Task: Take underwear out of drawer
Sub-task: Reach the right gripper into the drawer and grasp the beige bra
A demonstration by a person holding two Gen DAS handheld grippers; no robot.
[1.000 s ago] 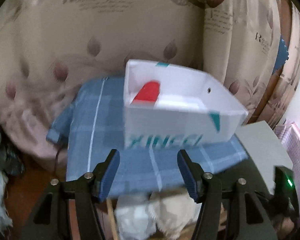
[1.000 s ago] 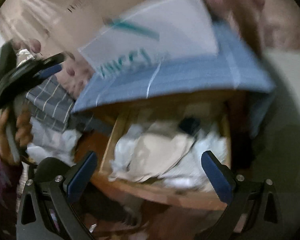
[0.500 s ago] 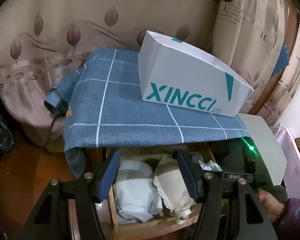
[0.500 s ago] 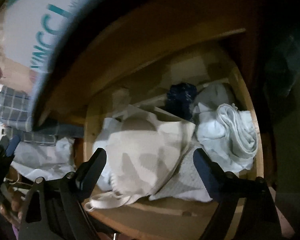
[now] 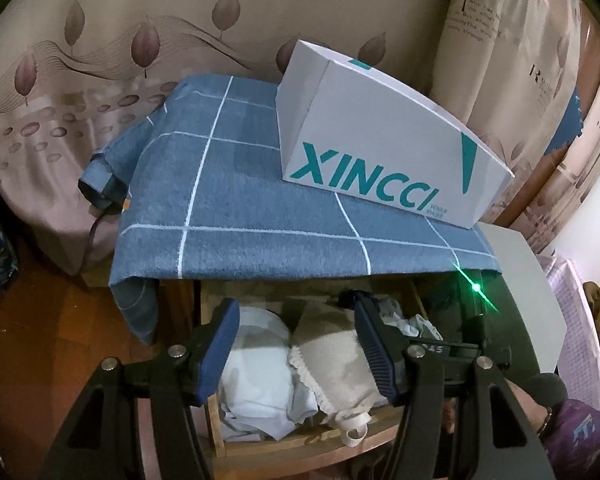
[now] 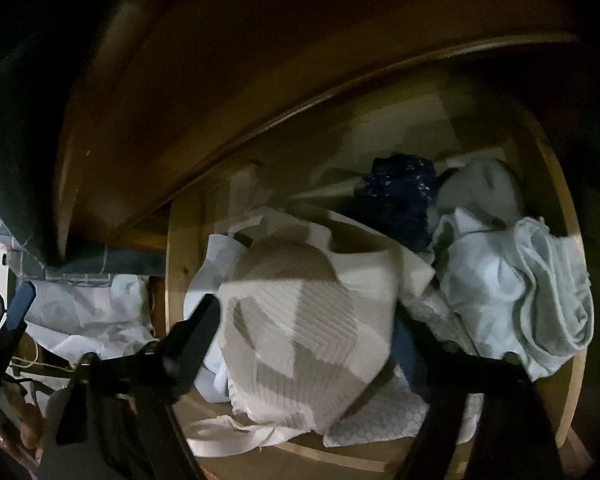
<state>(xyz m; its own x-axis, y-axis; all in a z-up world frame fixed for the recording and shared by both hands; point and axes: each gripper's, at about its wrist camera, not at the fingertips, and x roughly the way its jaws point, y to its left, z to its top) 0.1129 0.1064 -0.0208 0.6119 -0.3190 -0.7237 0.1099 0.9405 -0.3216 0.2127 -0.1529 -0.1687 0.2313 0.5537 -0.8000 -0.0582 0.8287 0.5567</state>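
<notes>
The wooden drawer stands pulled out, stuffed with folded garments. A beige padded piece of underwear lies at its front middle. My right gripper is down in the drawer and its jaws are closing, with the beige piece between the fingers; a firm press is not visible. In the left wrist view my left gripper hovers open over the drawer, above the beige underwear and a white garment, holding nothing.
A white XINCCI box sits on a blue checked cloth covering the cabinet top over the drawer. Pale blue garments and a dark blue item fill the drawer's right and back. A leaf-patterned curtain hangs behind.
Both grippers have come down toward the drawer. The right one went from above the cabinet front into the drawer, and its jaws narrowed from wide around the beige underwear.
</notes>
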